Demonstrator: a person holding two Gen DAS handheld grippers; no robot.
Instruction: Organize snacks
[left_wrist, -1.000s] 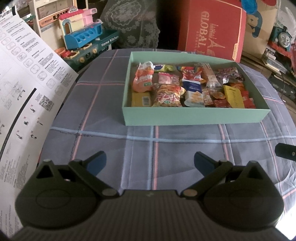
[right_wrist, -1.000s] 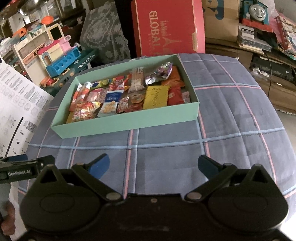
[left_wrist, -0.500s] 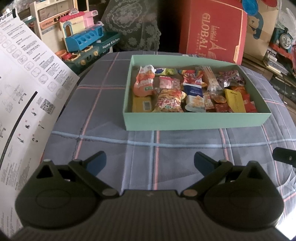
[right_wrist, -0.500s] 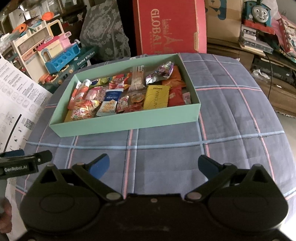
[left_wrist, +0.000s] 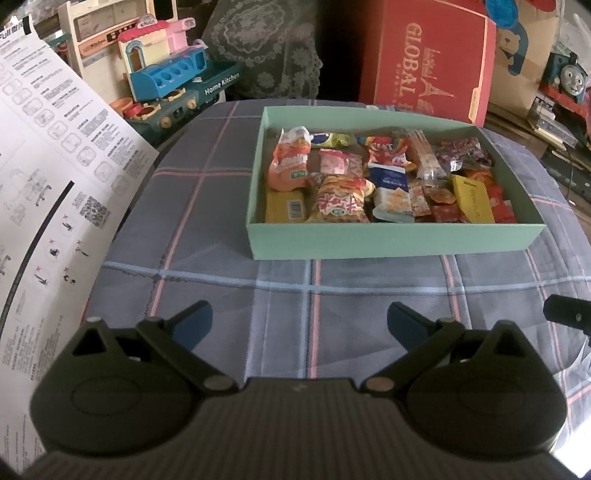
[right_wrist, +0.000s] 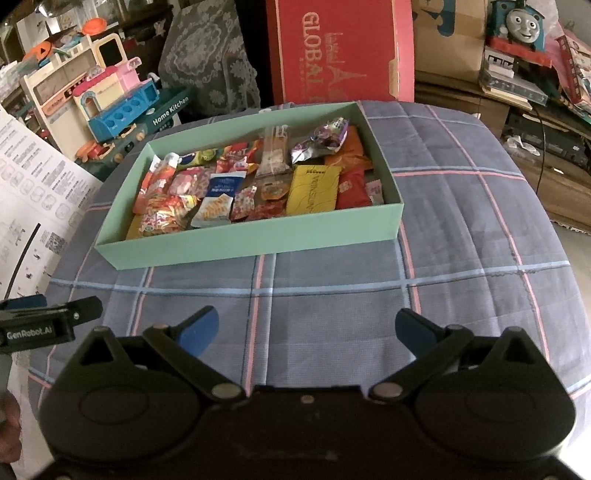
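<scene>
On the worktop with the checked cloth (left_wrist: 229, 295) sits a green box (left_wrist: 395, 240), and all the snacks lie inside it in a jumble. None lie outside it on the cloth in these views. The left tool (left_wrist: 299, 321) hangs over the bare cloth just in front of the box, with its two blue tips spread wide and nothing between them. The right tool (right_wrist: 306, 328) does the same on its side, wide and empty too. Both are close to the box but do not touch it.

The snacks look light and soft. The orange pouch (left_wrist: 290, 162) at the left end and the red crinkly bag (left_wrist: 341, 201) next to it are puffy, so I think they will squash and rustle if squeezed hard. A gentle pinch on a flat sealed edge seems best. The shiny purple wrapper (right_wrist: 321, 142) may be slippery. The yellow packet (right_wrist: 312, 188) is flat and looks stiffer, so a tool could take it by one long side. The white cracker pack (left_wrist: 392, 194) probably holds things that break, so it needs a soft grip. The clear long packet (right_wrist: 273, 155) lies on top of others and should lift off easily by one end.

The packs overlap, so pulling one may drag its neighbours along.
</scene>
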